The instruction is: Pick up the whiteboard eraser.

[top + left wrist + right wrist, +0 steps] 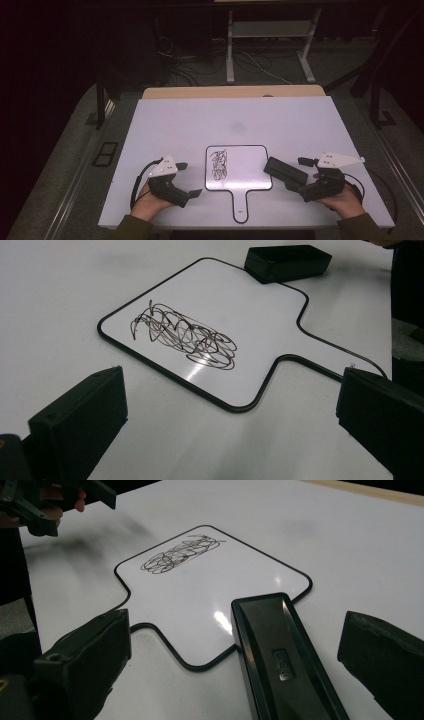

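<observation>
high cam overhead, claw cams low, both near whiteboard [239, 167]

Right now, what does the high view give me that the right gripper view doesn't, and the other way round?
High view alone: the whole white table, the floor and desk legs behind it, both forearms, and the right tongs seen from above, jaws apart beside the black eraser.

Right gripper view alone: the raised logo on top of the eraser, which lies between the open jaws with its far end over the whiteboard's edge.

Both: the paddle-shaped whiteboard, its black scribble, the eraser and the left tongs.
</observation>
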`<state>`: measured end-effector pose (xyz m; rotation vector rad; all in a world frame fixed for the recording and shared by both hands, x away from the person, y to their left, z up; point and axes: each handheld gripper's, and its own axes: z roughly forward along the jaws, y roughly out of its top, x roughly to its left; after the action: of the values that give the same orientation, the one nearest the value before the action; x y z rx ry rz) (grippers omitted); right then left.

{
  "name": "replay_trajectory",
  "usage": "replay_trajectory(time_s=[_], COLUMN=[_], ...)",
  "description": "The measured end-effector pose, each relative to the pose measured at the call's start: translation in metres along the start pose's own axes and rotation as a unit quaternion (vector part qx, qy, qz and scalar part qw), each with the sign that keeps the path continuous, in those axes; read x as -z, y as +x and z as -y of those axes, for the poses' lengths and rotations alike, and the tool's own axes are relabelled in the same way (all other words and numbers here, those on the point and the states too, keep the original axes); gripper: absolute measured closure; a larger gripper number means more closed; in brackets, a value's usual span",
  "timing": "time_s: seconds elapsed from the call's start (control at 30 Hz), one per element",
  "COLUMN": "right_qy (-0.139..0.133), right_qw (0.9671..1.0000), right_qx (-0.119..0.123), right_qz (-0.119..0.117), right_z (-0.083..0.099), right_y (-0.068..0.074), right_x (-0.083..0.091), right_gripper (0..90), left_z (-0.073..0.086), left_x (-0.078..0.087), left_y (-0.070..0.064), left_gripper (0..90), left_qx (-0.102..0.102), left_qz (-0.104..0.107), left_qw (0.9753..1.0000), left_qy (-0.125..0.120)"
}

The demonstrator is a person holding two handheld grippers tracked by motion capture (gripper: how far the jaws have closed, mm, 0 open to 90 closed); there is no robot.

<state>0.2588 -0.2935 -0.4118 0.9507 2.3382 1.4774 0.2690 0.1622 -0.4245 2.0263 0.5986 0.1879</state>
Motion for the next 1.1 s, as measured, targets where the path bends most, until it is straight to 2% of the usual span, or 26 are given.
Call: replay_trajectory(time_s=[0.23, 0.37, 0.6, 0.87, 1.1], right_qy=[-0.003, -0.001, 0.013, 0.037, 0.043], right_qw=[0.9999, 0.9999, 0.9999, 0.9992, 0.999], right_qx=[-0.011, -0.006, -0.008, 0.006, 0.009], right_qz=[-0.011, -0.013, -0.008, -0.012, -0.01], right_z=[-0.006, -0.009, -0.014, -0.018, -0.025], right_y=[-0.007, -0.009, -0.012, -0.017, -0.024], right_x=[-0.002, -0.003, -0.004, -0.008, -0.014], right_gripper=[0.0, 0.0, 0.0, 0.0, 0.0], left_z=[0.0, -0.001, -0.001, 0.0, 0.0], left_x=[-0.003, -0.003, -0.004, -0.004, -0.002], left_y=[0.001, 0.0, 0.0, -0.001, -0.001], left_gripper=[0.0, 0.0, 0.0, 0.0, 0.0], left_qx=[0.001, 0.002, 0.006, 0.005, 0.005], left_qz=[0.006, 0.007, 0.009, 0.007, 0.005], left_qw=[0.9999, 0.9999, 0.9999, 0.9999, 1.0], left_qy=[0.009, 0.008, 0.009, 0.011, 0.005])
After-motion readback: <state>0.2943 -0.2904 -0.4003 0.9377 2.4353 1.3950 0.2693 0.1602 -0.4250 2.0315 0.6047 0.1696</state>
